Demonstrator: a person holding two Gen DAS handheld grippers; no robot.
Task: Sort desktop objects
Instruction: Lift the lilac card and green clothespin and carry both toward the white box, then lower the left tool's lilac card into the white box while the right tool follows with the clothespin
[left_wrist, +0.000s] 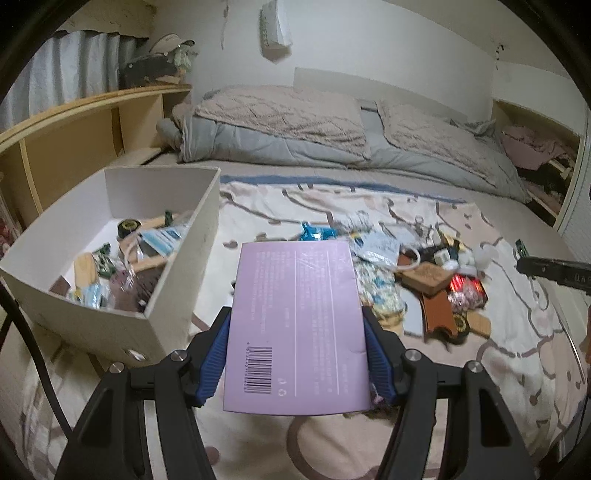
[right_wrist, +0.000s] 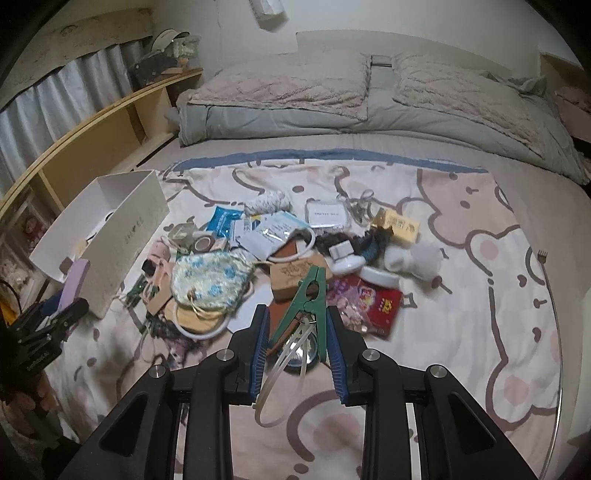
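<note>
The left gripper (left_wrist: 297, 354) is clamping a flat purple box (left_wrist: 295, 325) by its two long side edges, its blue pads (left_wrist: 214, 363) pressing in from either side, and the box is sticking forward past the fingertips with its barcoded face turned up toward the camera. It is hanging over the patterned blanket (left_wrist: 509, 362), just to the right of the white cardboard bin (left_wrist: 177, 291), which is already holding a jumble of small items. The box looks light and stiff, probably thin card, so a hold across its narrow width as here should be enough, though hard squeezing could dent the sides. The right gripper (right_wrist: 295, 343) is pinching a green clothes peg (right_wrist: 308, 295) between its pads, with the peg's tip pointing forward over the pile; a clear plastic strap (right_wrist: 280, 373) is dangling beneath it, and whether that strap is attached to the peg cannot be told. The peg seems rigid and light, but smooth plastic may slip if held only near the spring. The heap of unsorted things (right_wrist: 280, 254), pouches, packets, a wooden block and a red packet, is lying just ahead of the right gripper, between it and the pillows (right_wrist: 288, 85), with the bin well off to its left.
</note>
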